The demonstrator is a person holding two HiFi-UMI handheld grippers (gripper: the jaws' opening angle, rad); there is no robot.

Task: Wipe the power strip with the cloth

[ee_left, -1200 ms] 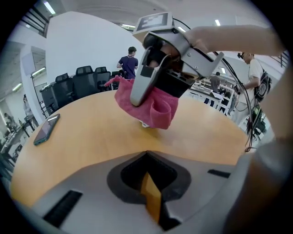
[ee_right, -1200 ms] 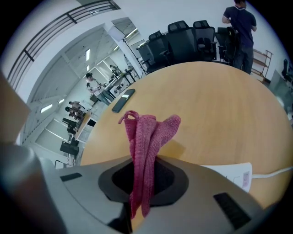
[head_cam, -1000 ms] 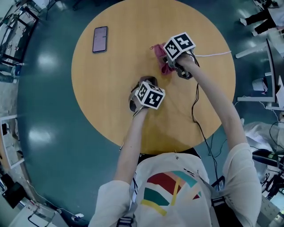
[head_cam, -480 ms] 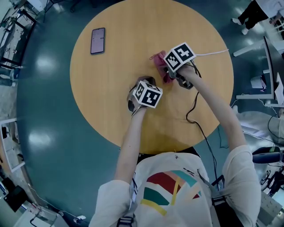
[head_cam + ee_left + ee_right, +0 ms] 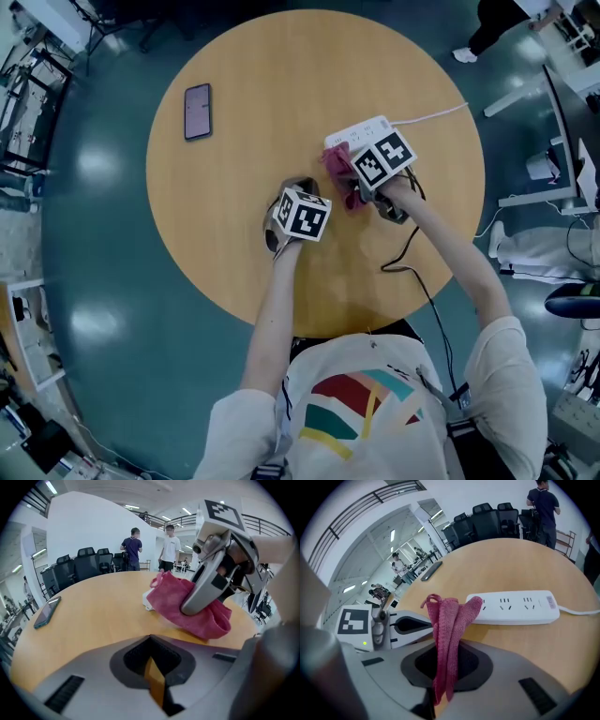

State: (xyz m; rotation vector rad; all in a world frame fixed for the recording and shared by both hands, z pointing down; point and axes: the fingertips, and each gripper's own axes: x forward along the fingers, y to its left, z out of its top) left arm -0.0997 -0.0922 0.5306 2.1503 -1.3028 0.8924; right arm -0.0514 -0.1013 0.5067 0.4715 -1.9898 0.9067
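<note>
One round bench (image 5: 234, 197) is seen from above, and on it are counted one white strip (image 5: 364, 131), one pink cloth (image 5: 337, 161) and one phone (image 5: 197, 111). Two claws are held over it, one in each hand. The strip lies on the far right part of the bench, and one white cord (image 5: 433, 115) is led from its right end to the bench edge. The phone lies flat, well apart, at the far left. The right claw (image 5: 354, 183) is clamped on the cloth, whose folds are pinched upright between the jaws; the free end of the cloth is laid against the left end of the strip, and the three socket groups beyond it are left uncovered. The right arm is stretched forward from the right shoulder, the hand is wrapped round the grip below the marker cube, and the claw is pitched steeply down toward the strip. One dark cable (image 5: 412, 239) is trailed from this claw across the bench toward the person. The left claw (image 5: 298, 185) is closed with nothing between its jaws and is held near the middle of the bench, just beside the cloth, tilted down; whether its tips touch the wood cannot be told. The left arm is extended straight ahead. Beyond the bench, two people (image 5: 132, 549) and several black chairs (image 5: 86, 562) are seen in the left gripper view.
</note>
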